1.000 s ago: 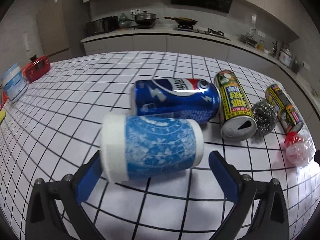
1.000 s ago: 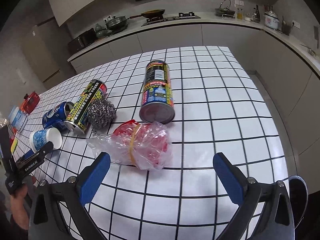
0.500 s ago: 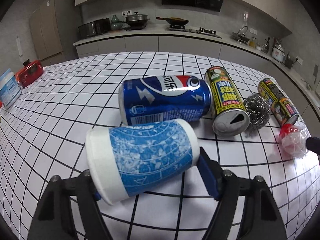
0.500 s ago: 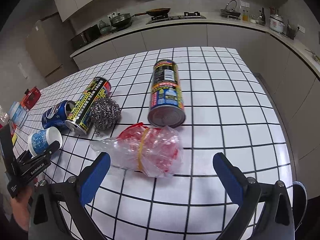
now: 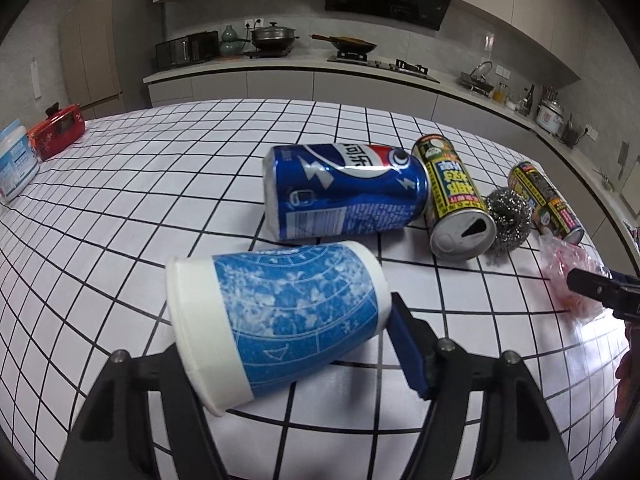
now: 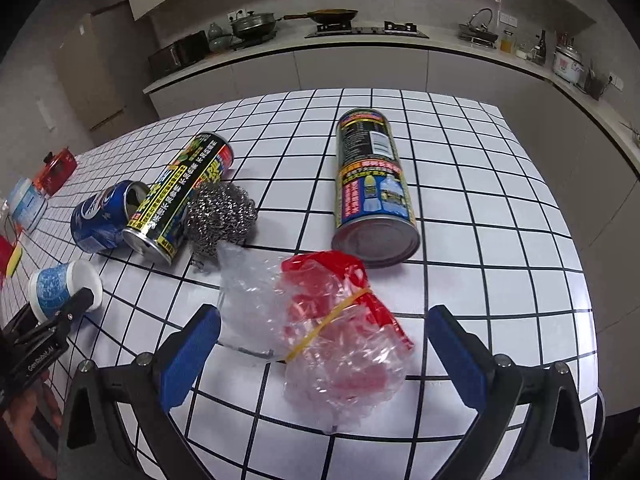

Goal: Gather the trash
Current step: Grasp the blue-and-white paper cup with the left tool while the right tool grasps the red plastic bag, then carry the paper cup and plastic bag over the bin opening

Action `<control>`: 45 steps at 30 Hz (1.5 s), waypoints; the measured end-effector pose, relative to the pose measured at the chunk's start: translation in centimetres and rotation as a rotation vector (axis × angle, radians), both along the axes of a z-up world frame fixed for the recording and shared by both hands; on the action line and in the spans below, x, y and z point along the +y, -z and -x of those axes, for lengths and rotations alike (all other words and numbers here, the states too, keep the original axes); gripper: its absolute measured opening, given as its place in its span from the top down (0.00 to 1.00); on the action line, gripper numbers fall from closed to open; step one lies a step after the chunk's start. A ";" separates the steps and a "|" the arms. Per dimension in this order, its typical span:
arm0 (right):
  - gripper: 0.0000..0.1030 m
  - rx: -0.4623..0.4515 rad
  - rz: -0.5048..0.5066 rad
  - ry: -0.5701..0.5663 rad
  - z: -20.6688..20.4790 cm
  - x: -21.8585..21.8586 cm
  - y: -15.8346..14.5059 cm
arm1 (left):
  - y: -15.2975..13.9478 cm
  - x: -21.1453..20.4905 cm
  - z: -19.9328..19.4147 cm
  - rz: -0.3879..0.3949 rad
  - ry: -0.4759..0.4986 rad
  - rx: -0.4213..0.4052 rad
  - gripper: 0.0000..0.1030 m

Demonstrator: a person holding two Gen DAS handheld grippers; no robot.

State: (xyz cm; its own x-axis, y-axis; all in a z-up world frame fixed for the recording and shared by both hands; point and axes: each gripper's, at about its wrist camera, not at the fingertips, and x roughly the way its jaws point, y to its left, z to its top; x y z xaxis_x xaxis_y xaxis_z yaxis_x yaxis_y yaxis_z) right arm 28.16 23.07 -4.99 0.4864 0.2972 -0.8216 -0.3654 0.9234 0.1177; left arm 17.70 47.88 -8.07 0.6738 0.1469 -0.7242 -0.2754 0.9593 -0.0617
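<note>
My left gripper is shut on a blue and white paper cup, held on its side and tilted just above the tiled table. The cup also shows in the right wrist view. Behind it lie a blue Pepsi can, a yellow can, a steel scourer and a second yellow can. My right gripper is open, its fingers on either side of a crumpled clear and red plastic bag. A large can lies beyond the bag.
A red box and a white tub stand at the table's far left. A yellow sponge lies at the left edge. The table's right edge drops off near the large can. Kitchen counters run behind.
My left gripper has closed on the paper cup and lifted it, tilting it. My right gripper has moved forward so that the plastic bag now lies between its open fingers.
</note>
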 end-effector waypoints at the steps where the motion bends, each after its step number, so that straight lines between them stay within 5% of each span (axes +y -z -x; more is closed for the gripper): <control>1: 0.00 0.006 -0.001 -0.007 -0.1 0.2 0.2 | 0.0 0.0 0.0 -0.007 -0.006 0.000 0.26; 3: 0.00 0.013 -0.002 -0.009 -0.3 0.5 0.3 | -0.2 0.4 0.2 0.000 -0.026 -0.006 0.15; 11: 0.11 0.019 -0.054 -0.032 -0.1 0.6 0.5 | -0.4 0.9 0.6 0.003 -0.055 -0.016 0.12; 12: 0.23 0.014 -0.067 -0.033 0.0 0.5 0.3 | -0.6 0.9 0.6 -0.003 -0.064 -0.022 0.12; 17: 0.23 0.025 -0.069 -0.044 0.1 0.3 0.3 | -1.5 0.4 0.1 -0.072 -0.102 -0.029 0.04; 21: 0.18 0.032 -0.051 -0.061 0.2 0.7 0.4 | 0.0 0.6 -1.6 -0.114 -0.091 0.042 0.04; 26: 0.07 0.028 0.032 -0.090 0.1 2.1 1.2 | 0.8 1.4 -3.0 -0.059 -0.021 0.055 0.05; 28: 0.11 0.036 -0.019 -0.085 0.1 1.8 1.1 | 1.1 1.7 -3.5 -0.018 0.010 0.062 0.16; 29: 0.23 0.048 -0.041 -0.082 0.0 1.6 1.0 | 1.1 1.8 -3.6 0.001 0.024 0.063 0.21; 45: 0.26 -0.007 -0.081 -0.044 1.6 -0.4 -0.9 | -2.5 -3.2 -0.3 0.071 0.189 -0.084 0.21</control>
State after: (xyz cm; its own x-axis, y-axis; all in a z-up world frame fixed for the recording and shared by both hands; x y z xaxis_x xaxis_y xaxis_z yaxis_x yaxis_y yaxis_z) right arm 26.60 22.66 -4.10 0.4770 0.3839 -0.7906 -0.4067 0.8939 0.1887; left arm 17.99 44.72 -5.53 0.7427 -0.0368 -0.6686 -0.0826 0.9858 -0.1461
